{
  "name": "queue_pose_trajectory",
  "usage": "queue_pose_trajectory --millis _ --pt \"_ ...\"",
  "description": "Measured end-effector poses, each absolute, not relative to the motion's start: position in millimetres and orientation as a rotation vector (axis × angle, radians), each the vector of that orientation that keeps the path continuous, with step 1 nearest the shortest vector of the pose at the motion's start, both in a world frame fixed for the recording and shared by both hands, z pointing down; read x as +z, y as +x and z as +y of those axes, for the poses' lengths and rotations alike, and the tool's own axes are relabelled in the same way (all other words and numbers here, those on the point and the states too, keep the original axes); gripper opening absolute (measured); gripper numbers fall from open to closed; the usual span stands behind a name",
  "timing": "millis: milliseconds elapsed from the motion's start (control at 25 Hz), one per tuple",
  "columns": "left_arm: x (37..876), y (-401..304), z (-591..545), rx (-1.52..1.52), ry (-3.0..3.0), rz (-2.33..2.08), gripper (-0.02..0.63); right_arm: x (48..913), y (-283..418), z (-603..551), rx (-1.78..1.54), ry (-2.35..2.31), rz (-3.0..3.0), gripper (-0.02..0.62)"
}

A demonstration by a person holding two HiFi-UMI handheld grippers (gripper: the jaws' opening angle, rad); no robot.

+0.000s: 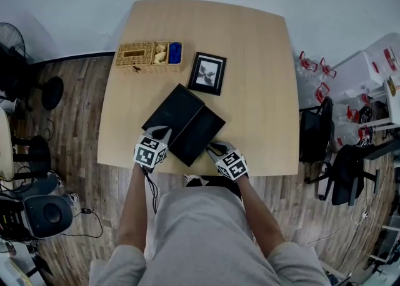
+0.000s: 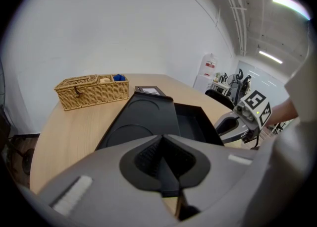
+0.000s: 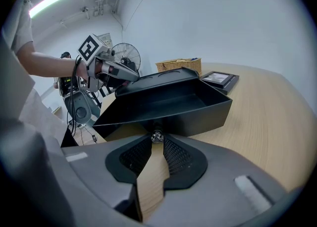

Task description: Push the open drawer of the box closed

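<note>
On the table lies a black box (image 1: 174,110), its open drawer (image 1: 201,131) sticking out toward the near edge. The drawer (image 3: 168,99) is empty, and a small metal knob (image 3: 157,137) sits on its front. My right gripper (image 3: 157,141) has its tips closed around that knob, with a narrow wedge of gap behind them. My left gripper (image 2: 161,141) is shut and empty, its tips at the near left corner of the box (image 2: 143,122). In the head view the left gripper (image 1: 161,133) and right gripper (image 1: 215,148) flank the drawer's front.
A wicker basket (image 1: 149,55) with small items and a black picture frame (image 1: 208,73) stand behind the box on the wooden table (image 1: 262,91). The table's near edge is just behind both grippers. Chairs, a fan and cables crowd the floor at left; bags and bottles at right.
</note>
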State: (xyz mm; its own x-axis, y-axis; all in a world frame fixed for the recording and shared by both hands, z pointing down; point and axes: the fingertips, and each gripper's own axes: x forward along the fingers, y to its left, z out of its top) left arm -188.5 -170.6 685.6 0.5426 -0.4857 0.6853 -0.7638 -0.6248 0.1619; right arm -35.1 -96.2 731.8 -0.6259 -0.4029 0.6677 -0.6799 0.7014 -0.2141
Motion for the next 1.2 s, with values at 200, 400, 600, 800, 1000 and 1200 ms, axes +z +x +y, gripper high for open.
queue_pose_trajectory --millis 200,400,600,800,1000,1200 --pt "685 -188 -172 0.84 2.334 -1.02 0.052 729 -36 -101 0.606 0.821 -2.316 0.075" --pt "685 -188 -171 0.834 2.337 -1.019 0.052 731 -38 -101 0.608 0.815 -2.314 0.075" --pt "685 -188 -172 0.836 2.337 -1.017 0.052 730 -40 -104 0.604 0.808 -2.312 0.075" --pt "684 -189 -173 0.828 2.335 -1.006 0.052 730 -44 -108 0.603 0.797 -2.308 0.075" --pt "684 -189 -173 0.818 2.333 -1.005 0.052 732 -48 -110 0.603 0.787 -2.303 0.075" --pt "684 -189 -174 0.81 2.336 -1.005 0.052 734 -49 -112 0.605 0.781 -2.299 0.075"
